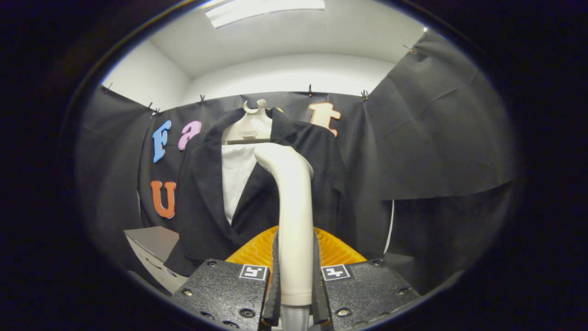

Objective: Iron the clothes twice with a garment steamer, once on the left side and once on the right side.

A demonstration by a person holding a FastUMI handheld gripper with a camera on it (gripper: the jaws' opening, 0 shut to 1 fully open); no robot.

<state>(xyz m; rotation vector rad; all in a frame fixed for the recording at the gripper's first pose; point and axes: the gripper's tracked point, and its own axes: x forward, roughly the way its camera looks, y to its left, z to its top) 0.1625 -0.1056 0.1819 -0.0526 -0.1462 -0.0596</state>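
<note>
The tool (295, 276) is clenched on the handle of the garment steamer (293, 216), both fingers (274, 271) pressing its sides w/ the handle upright between them and the hose end dropping below. The steamer's head curves fwd at the top, aimed at the jacket (266, 184).

Taking the jacket as landmark: it hangs on a pale hanger (250, 126) w/ a white shirt (236, 179) showing in the open front. The steamer head sits in front of the jacket's chest, approx. at the lapel on the steamer side of the shirt opening; whether the head touches the cloth cannot be told from this angle. An orange ribbed part (330, 248) shows just behind the handle, below the jacket's hem. A grey tabletop (154, 241) edge lies beside the jacket's lower corner, on the side away from the steamer. The booth's black cloth wall (436, 138) hangs behind the jacket.

Progress, as a judgement: pickup is done, steamer is in hand and raised to garment height. Head near the upper chest suggests a pass is at or near its start, prob. top-down. No steam visible, and the fabric gives no sign of which side, if either, is finished, so both passes should be counted as outstanding, or at best one under way. Left: run down this side, shift across the shirt opening, run down the other.
</note>
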